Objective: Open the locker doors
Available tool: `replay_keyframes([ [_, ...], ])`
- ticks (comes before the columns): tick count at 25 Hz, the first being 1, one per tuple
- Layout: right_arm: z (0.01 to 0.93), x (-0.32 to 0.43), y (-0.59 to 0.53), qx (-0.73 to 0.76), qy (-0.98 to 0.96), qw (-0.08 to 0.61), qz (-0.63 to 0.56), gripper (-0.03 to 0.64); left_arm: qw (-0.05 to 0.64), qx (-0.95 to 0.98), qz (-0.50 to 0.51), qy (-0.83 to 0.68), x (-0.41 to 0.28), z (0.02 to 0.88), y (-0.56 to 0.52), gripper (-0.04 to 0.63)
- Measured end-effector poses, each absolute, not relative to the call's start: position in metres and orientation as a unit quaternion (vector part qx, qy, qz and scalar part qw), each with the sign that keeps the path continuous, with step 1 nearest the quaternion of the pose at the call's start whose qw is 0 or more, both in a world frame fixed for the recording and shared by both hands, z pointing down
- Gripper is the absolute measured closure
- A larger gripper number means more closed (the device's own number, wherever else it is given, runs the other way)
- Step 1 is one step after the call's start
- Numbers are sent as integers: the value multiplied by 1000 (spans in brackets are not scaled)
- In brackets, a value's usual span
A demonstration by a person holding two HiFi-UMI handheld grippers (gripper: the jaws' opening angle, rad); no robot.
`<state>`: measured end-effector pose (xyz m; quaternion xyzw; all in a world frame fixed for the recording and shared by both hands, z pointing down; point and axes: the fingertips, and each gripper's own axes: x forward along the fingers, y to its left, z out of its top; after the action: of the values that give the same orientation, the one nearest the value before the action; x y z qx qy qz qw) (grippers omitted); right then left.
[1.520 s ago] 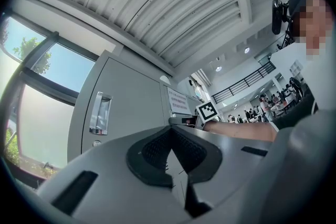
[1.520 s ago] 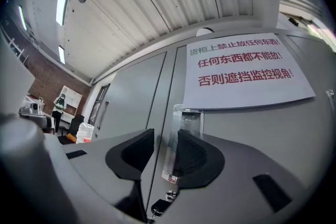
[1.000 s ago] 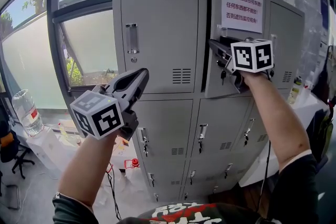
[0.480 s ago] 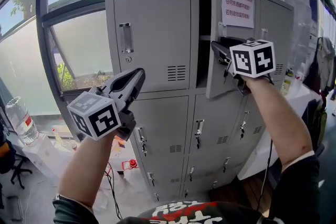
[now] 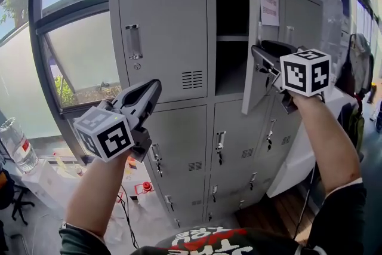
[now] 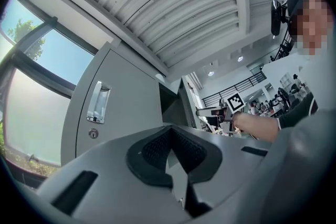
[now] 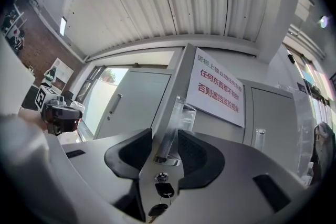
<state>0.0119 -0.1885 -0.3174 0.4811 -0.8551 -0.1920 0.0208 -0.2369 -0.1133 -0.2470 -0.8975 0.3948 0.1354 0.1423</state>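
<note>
The right tool is clamped on the upright metal door handle: its dark pads sit close on either side of the bar and nothing else is between them. Just below the handle a key hangs from the lock. In the head view this tool is at the upper right of the frame, holding the open locker door, which is swung out nearly edge-on and carries a printed notice. Behind the door the open compartment is dark, with a shelf across it. The door's free edge stands away from the cabinet front, and there is open air between it and the raised right forearm. The left tool is closed and holds nothing. Its jaws meet at the tips and point at the closed upper door without touching it, below and to the right of that door's recessed handle. Below both tools are rows of closed lower lockers, and the window borders the cabinet at the left of the frame.
</note>
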Motion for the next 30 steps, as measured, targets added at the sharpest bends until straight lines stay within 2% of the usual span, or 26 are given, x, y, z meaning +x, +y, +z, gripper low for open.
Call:
replay_keyframes([
  [21,-315,168,-124,547,-821,-31,-162,448,136,-936,135,296,-118,-243,-116,591],
  [30,-315,226,-122,573,-804,-43,-152,485,122,-938,137,293,-96,-239,-124,591],
])
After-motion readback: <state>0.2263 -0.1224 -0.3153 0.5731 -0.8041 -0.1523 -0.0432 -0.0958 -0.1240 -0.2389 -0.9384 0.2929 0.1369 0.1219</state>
